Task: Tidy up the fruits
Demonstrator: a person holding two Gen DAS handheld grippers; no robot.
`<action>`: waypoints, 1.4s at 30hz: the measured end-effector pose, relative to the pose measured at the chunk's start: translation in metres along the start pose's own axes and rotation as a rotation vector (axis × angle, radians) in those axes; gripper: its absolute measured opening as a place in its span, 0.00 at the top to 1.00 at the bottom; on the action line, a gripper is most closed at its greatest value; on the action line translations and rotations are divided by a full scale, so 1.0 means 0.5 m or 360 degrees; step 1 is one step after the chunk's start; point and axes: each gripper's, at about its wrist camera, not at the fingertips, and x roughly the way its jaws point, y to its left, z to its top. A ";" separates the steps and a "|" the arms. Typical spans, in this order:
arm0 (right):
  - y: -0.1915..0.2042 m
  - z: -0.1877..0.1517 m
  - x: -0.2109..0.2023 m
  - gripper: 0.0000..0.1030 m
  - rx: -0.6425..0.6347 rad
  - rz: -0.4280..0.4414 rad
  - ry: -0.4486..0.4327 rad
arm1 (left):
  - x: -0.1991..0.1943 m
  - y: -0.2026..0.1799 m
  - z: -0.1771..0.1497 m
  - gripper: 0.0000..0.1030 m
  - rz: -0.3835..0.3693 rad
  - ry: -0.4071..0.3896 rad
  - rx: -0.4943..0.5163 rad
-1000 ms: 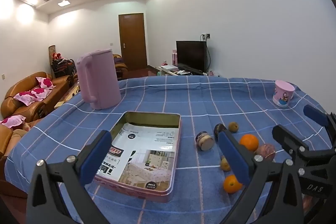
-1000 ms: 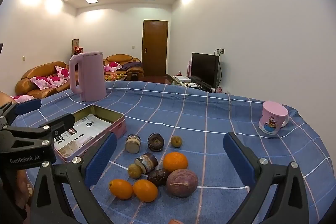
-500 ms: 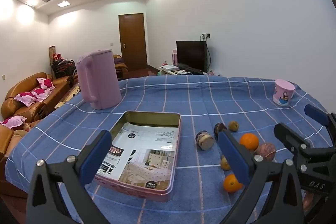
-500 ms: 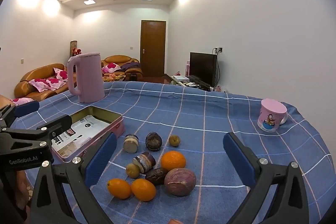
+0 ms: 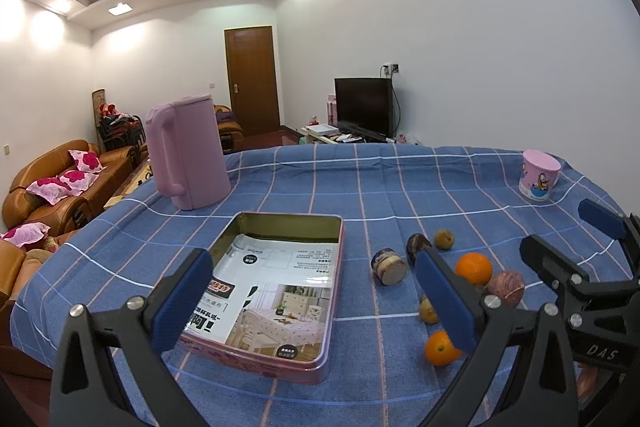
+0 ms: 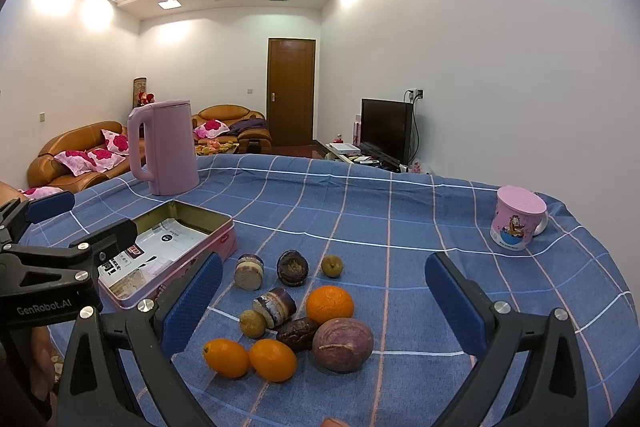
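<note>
Tablecloth (image 6: 400, 211) in blue check covers the whole table, and everything for the task lies on it. Beyond the left gripper's (image 5: 316, 301) fingers, past the tin, stands the pink kettle (image 5: 186, 155); it seems only pushed aside to leave working space.

Directly between and ahead of the left fingers lies the open pink tin (image 5: 280, 279), lined with a printed sheet and holding no fruit yet. I judge that this gripper is held over it because the tin is the place where the fruits must go. Its fingers are spread wide and hold nothing.

The right gripper (image 6: 320, 307) is also spread wide and empty, and the fruits sit in a loose group between its two fingers: the purple fruit (image 6: 342, 345) nearest, the orange (image 6: 330, 305) just behind it, two small oranges (image 6: 250, 359) toward the left finger, and dark pieces and small brownish fruits (I cannot tell what kind) further ahead. This position looks like a preparation to pick the first one.

Far beyond the right finger stands a pink cup (image 6: 516, 223), well apart from the fruits.
</note>
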 end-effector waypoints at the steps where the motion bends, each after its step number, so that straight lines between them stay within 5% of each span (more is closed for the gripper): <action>1: -0.001 0.001 0.000 0.01 0.0000 -0.0002 0.0000 | 0.000 0.000 0.000 0.00 0.0003 0.0000 0.0001; 42: 0.002 -0.004 0.006 0.01 -0.0003 0.0003 0.0033 | 0.001 -0.006 -0.002 0.00 0.0001 0.0005 0.0012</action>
